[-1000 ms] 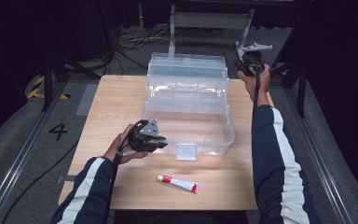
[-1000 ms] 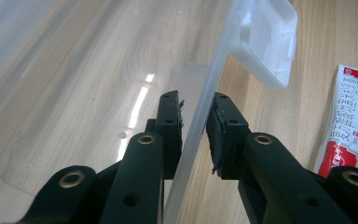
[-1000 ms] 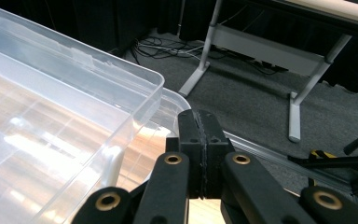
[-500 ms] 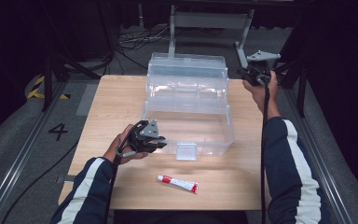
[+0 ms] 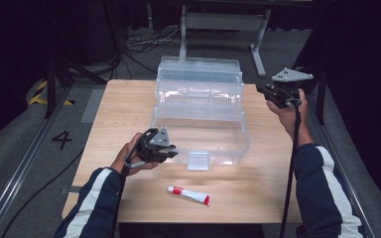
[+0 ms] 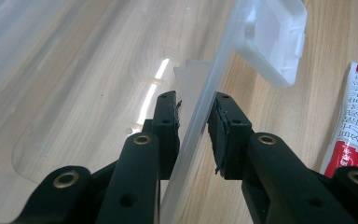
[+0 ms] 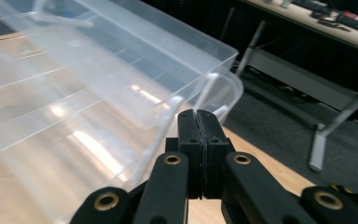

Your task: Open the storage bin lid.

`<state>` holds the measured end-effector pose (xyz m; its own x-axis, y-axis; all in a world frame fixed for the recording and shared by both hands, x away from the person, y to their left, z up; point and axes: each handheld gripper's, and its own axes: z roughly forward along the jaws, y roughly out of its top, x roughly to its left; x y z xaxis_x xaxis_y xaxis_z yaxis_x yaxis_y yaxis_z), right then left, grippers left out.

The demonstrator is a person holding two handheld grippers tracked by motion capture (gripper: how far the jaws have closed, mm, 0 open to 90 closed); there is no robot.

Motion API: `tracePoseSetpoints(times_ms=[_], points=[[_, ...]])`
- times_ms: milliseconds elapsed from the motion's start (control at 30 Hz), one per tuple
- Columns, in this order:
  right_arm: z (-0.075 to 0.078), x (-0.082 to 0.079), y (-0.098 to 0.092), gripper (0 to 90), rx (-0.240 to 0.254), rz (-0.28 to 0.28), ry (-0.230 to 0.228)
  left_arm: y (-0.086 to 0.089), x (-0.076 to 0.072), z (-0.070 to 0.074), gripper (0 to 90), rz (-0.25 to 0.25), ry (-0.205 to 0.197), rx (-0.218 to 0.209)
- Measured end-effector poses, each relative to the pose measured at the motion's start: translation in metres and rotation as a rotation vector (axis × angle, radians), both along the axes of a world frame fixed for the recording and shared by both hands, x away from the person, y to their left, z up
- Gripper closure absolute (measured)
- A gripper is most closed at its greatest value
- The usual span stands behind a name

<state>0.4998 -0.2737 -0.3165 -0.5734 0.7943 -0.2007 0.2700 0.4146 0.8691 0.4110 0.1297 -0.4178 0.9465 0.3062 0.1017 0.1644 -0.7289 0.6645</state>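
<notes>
Wooden counter [image 5: 129,119] fills the mid frame of the high view. Clear plastic bin [image 5: 198,114] sits centre on it, w/ its latch tab [image 5: 199,160] at the near wall. Left tool [image 5: 159,148], lower-left of the bin, has its jaws nearly closed on the bin's thin front wall [image 6: 193,130]. Right tool [image 5: 278,91], far right edge, jaws fully closed, nothing in them, just beside the bin's corner [image 7: 223,88]. Red-white tube [image 5: 189,195] lies lower centre, apart from the bin.

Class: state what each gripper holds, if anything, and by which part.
The left gripper clamps the clear plastic box by its front wall rim. The right gripper is shut, holding nothing.
</notes>
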Motion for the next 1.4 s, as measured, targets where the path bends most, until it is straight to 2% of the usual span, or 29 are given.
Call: tracePoseSetpoints(times_ms=[167,333,367,767,800,833,900,933,967,1133,1267,1400], points=[[-0.003,-0.019,0.003,88.8,-0.012,0.058,0.004,0.000,0.000,0.000,73.8,0.000,0.002,0.000],[-0.005,-0.030,0.005,86.9,-0.012,0.099,0.017,-0.001,-0.001,0.000,73.2,0.008,0.003,0.005],[-0.007,-0.036,0.007,86.6,-0.021,0.129,0.030,-0.001,-0.001,0.000,73.1,0.010,0.000,0.007],[-0.017,-0.062,0.015,85.5,-0.027,0.207,0.042,-0.001,-0.001,0.000,72.5,0.018,-0.001,0.008],[-0.019,-0.065,0.016,85.1,-0.027,0.218,0.051,-0.002,-0.002,0.000,72.3,0.021,-0.005,0.010],[-0.022,-0.070,0.019,83.9,-0.049,0.236,0.064,-0.001,-0.003,0.001,72.2,0.027,-0.011,0.012],[-0.024,-0.073,0.020,83.9,-0.049,0.251,0.073,-0.001,-0.004,0.002,72.2,0.029,-0.013,0.006],[-0.028,-0.076,0.023,83.4,-0.070,0.275,0.095,0.000,-0.006,0.004,71.7,0.032,-0.020,0.003],[-0.029,-0.078,0.025,83.3,-0.080,0.280,0.098,0.001,-0.007,0.005,71.2,0.036,-0.026,0.003],[-0.032,-0.085,0.029,82.1,-0.082,0.308,0.108,0.004,-0.012,0.007,67.2,0.057,-0.052,0.013],[-0.035,-0.091,0.033,81.2,-0.085,0.332,0.118,0.009,-0.016,0.012,64.1,0.052,-0.059,-0.014],[-0.037,-0.095,0.038,80.0,-0.087,0.358,0.131,0.013,-0.019,0.015,55.9,0.056,-0.068,-0.029]])
